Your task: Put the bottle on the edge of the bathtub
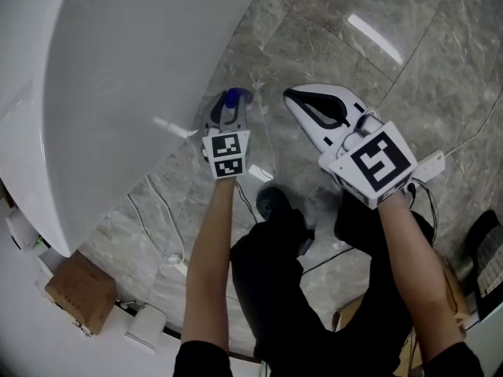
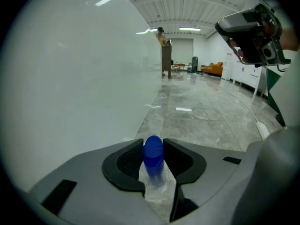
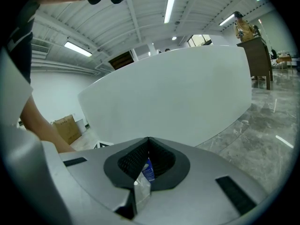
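A clear plastic bottle with a blue cap [image 1: 234,97] is held low beside the white bathtub [image 1: 118,77], above the grey marble floor. My left gripper [image 1: 233,107] is shut on it. In the left gripper view the blue cap [image 2: 153,153] sits squeezed between the two black pads, and the tub's white wall [image 2: 70,78] fills the left. My right gripper [image 1: 289,95] hangs just right of the bottle, apart from it, its jaws closed tip to tip. In the right gripper view the bottle [image 3: 147,170] shows through the gap behind the closed tips of the right gripper [image 3: 148,140].
A cardboard box [image 1: 78,289] and small white items lie on the floor at the lower left by the tub's end. Cables trail over the marble floor [image 1: 377,45]. The person's dark trousers and shoe [image 1: 272,203] are below the grippers.
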Available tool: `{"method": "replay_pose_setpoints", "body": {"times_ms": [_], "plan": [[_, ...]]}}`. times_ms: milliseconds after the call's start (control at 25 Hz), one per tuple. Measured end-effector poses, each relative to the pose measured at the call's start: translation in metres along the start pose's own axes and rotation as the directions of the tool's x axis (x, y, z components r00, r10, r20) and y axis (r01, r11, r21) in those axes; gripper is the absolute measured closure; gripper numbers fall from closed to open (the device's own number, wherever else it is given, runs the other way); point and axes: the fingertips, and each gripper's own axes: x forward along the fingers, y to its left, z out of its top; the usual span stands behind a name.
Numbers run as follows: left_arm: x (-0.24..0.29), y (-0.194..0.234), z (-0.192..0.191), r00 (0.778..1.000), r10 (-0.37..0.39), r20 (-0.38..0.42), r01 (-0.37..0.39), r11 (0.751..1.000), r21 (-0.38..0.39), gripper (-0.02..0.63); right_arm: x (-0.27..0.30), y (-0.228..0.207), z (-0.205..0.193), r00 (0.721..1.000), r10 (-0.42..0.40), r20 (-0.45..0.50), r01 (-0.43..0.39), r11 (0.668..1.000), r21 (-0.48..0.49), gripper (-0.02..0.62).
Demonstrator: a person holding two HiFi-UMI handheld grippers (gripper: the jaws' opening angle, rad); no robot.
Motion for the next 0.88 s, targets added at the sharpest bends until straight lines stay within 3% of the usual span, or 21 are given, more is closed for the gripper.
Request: {"method": "replay_pose_setpoints", "body": {"times_ms": [200,880], "plan": [[0.0,-0.004,0.002,1.0,0.01,0.004,-0.011,1.0,0.018,0.463,-0.002,0.002,0.001,1.0,0.004,0.011,-0.004,1.0,0.029,0.583],[-0.017,-0.005,-0.021,0.995,0.015,-0.099,-0.014,1.0,0.014,0.431,-0.009,0.011,0.0,1.0,-0.008,-0.025,0.01,0.995,0.094,0.583]]}}
